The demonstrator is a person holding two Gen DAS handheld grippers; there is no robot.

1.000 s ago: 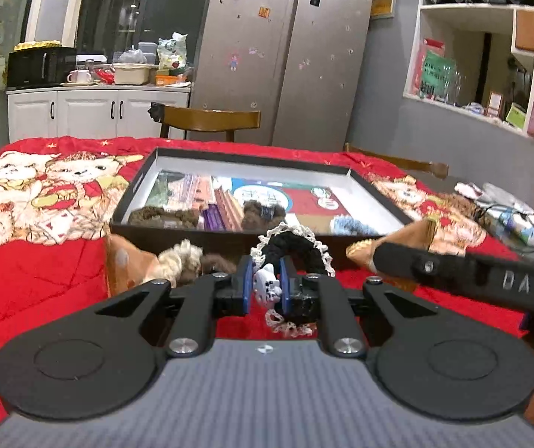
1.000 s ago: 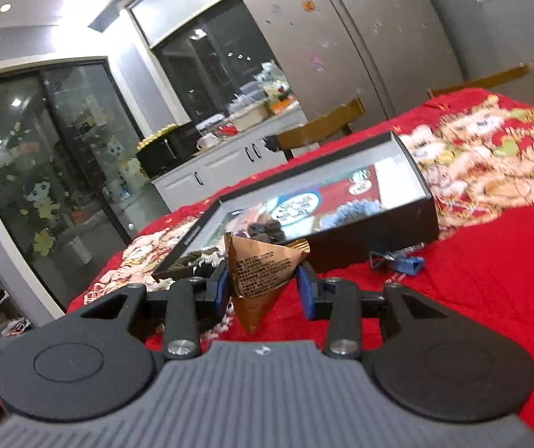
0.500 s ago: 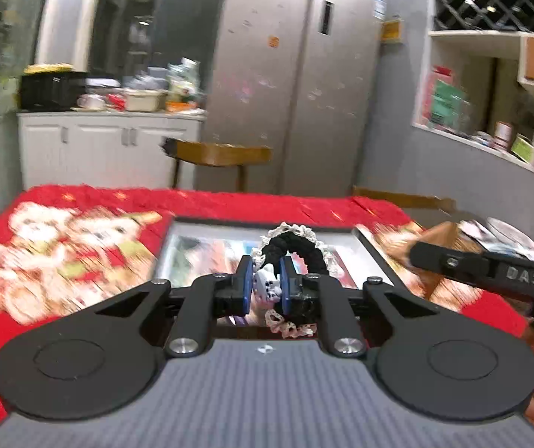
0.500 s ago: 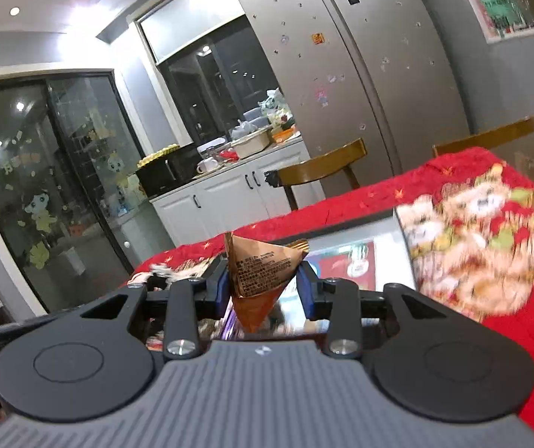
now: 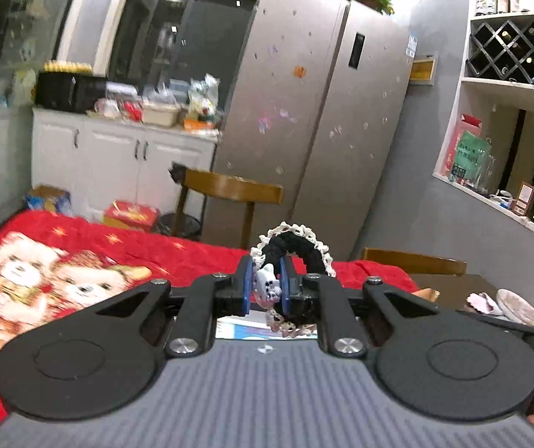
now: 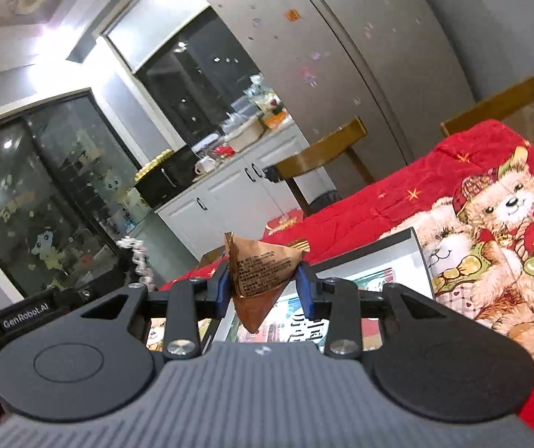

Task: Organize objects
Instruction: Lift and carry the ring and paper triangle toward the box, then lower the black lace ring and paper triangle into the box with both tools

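Fingers of the right gripper (image 6: 263,285) clamp a brown print-covered packet (image 6: 258,280); the left gripper (image 5: 265,285), lettered "GenRobot.AI", pinches a black scrunchie (image 5: 297,248).

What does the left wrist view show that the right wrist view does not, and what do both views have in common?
Only the left wrist view shows the left gripper, its jaws closed on a black hair tie with white lace, and the wine rack on the wall shelves.

Only the right wrist view shows the right gripper, its jaws closed on a brown triangular packet, and the open black box below it.

Both show the red bear blanket, the steel fridge, a wooden chair and the white cabinets.
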